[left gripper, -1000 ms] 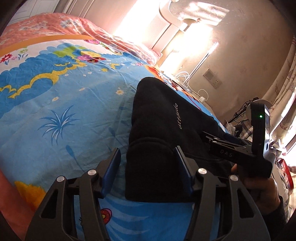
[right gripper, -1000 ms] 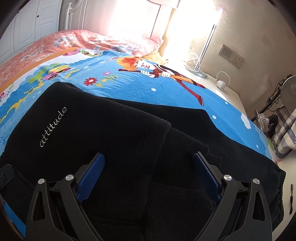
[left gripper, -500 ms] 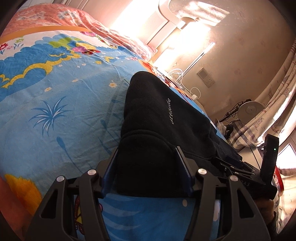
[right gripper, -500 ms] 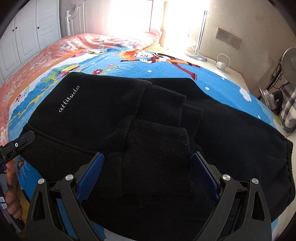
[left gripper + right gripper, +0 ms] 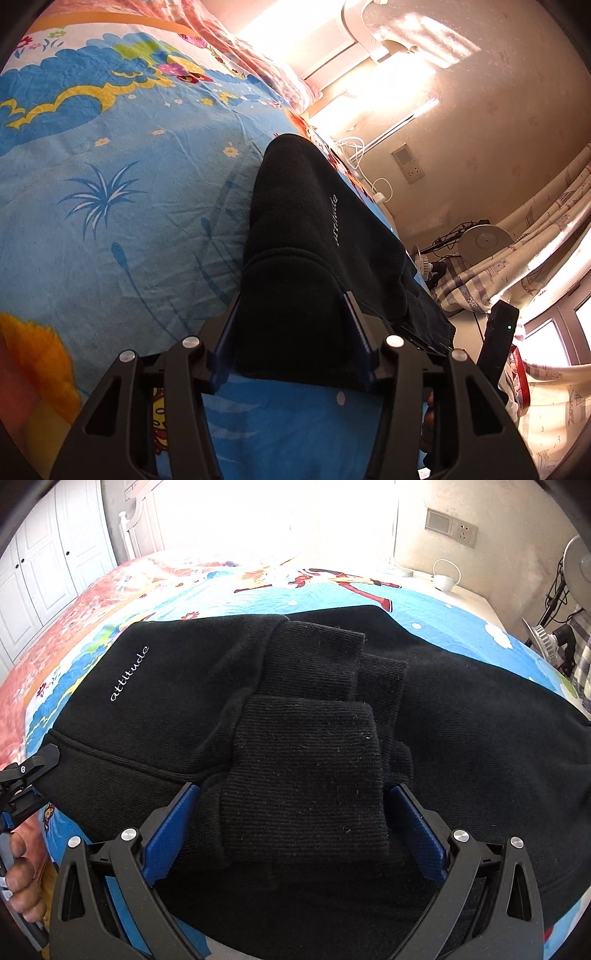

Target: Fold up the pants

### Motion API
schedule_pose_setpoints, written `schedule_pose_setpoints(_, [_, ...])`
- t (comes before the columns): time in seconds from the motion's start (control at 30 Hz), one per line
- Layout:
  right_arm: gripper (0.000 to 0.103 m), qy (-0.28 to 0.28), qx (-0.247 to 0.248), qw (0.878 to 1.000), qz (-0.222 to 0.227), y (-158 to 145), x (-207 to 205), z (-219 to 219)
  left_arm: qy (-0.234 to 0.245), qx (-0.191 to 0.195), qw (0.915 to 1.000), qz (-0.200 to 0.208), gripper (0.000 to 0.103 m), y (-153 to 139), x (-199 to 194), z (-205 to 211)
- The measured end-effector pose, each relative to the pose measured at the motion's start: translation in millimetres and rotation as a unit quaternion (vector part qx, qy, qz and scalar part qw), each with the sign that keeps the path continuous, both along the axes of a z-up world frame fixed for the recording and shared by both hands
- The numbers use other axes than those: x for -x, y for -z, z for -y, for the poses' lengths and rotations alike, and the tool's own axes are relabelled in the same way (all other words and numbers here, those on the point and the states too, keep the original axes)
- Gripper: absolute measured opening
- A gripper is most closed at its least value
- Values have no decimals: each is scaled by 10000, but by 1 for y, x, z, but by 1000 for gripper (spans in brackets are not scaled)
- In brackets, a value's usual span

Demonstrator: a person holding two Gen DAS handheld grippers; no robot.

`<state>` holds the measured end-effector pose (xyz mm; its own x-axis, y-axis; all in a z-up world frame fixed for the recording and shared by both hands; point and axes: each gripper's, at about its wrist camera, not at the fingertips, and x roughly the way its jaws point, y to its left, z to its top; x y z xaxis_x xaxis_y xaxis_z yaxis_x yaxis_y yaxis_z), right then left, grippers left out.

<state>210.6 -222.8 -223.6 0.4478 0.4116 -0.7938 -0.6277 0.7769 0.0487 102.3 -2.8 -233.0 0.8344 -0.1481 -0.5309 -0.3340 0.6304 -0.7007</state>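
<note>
Pushed further over the black pants [image 5: 461, 709] now; left gripper [image 5: 291, 314] and right gripper [image 5: 295, 805] both spread wide, straddling folded cuffs [image 5: 306, 775] on the bedsheet [image 5: 129, 206].

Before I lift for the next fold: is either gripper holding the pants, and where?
Neither grip is confirmed. Left gripper straddles the near corner of the pants; right gripper straddles the ribbed cuff. Jaws look wide, not pinched.

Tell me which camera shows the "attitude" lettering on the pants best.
The right wrist view: the white lettering lies flat and readable on the black pants. In the left wrist view the lettering is small, foreshortened and blurred.
</note>
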Motion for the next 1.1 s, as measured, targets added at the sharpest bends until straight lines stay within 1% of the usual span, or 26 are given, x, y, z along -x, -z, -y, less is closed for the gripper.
schedule_pose_setpoints(0.07, [98, -2, -3, 10000, 3, 0, 0, 1, 25, -203, 9996, -175, 60, -3, -4, 7])
schedule_pose_setpoints(0.13, [98, -1, -7, 10000, 3, 0, -1, 1, 9, -254, 9995, -199, 60, -4, -6, 11])
schedule_pose_setpoints(0.2, [98, -4, -23, 10000, 8, 0, -1, 2, 35, -223, 9995, -202, 58, -3, -5, 10])
schedule_pose_setpoints(0.27, [98, -5, -29, 10000, 11, 0, -1, 2, 90, -32, 9999, -130, 53, -2, -1, 6])
schedule_pose_setpoints(0.33, [98, -7, -41, 10000, 6, 0, -1, 2, 157, 121, 9998, -47, 51, -3, 3, 3])
schedule_pose_setpoints(0.37, [98, -8, -53, 10000, 2, 0, -1, 2, 176, 171, 9997, -47, 51, -3, 3, 2])
schedule_pose_setpoints(0.43, [98, -10, -69, 10000, -6, 0, -1, 2, 154, 244, 9995, -123, 56, -1, 2, 0])
schedule_pose_setpoints(0.57, [98, -23, -84, 10000, -16, 1, -3, 2, 108, 66, 9997, -213, 59, -1, -4, 3])
schedule_pose_setpoints(0.67, [98, -21, -96, 10000, -10, 1, -3, 3, 46, 88, 9996, -251, 58, -1, -7, 4])
schedule_pose_setpoints(0.7, [98, -19, -100, 9999, -9, 1, -3, 3, 46, 103, 9996, -271, 57, -1, -8, 4])
schedule_pose_setpoints(0.73, [98, -17, -106, 9999, -12, 1, -2, 3, 50, 91, 9995, -300, 52, -2, -9, 4])
schedule_pose_setpoints(0.77, [98, -15, -108, 9999, -27, 1, -3, 3, 64, 23, 9995, -316, 50, -3, -9, 6])
schedule_pose_setpoints(0.83, [98, -14, -93, 9998, -172, -3, -5, 4, 89, -17, 9995, -308, 44, -5, -7, 6])
schedule_pose_setpoints(0.9, [98, -52, -76, 9985, -542, -19, -13, 3, 89, 0, 9996, -277, 38, -9, -5, 5])
schedule_pose_setpoints(0.93, [98, -93, -228, 9979, -604, -35, -14, 1, 87, -29, 9997, -248, 37, -12, -5, 6])
schedule_pose_setpoints(0.97, [98, -142, -425, 9974, -566, -56, -14, -4, 73, -68, 9997, -215, 36, -16, -4, 7])
schedule_pose_setpoints(1.0, [98, -217, -521, 9972, -491, -79, -12, -14, 48, -111, 9998, -185, 35, -20, -4, 9])
schedule_pose_setpoints(1.07, [98, -639, -423, 9965, -327, -119, -5, -50, -10, -187, 9997, -125, 33, -29, -3, 14])
schedule_pose_setpoints(1.1, [98, -947, -228, 9949, -264, -134, 1, -74, -35, -219, 9997, -97, 32, -34, -3, 17])
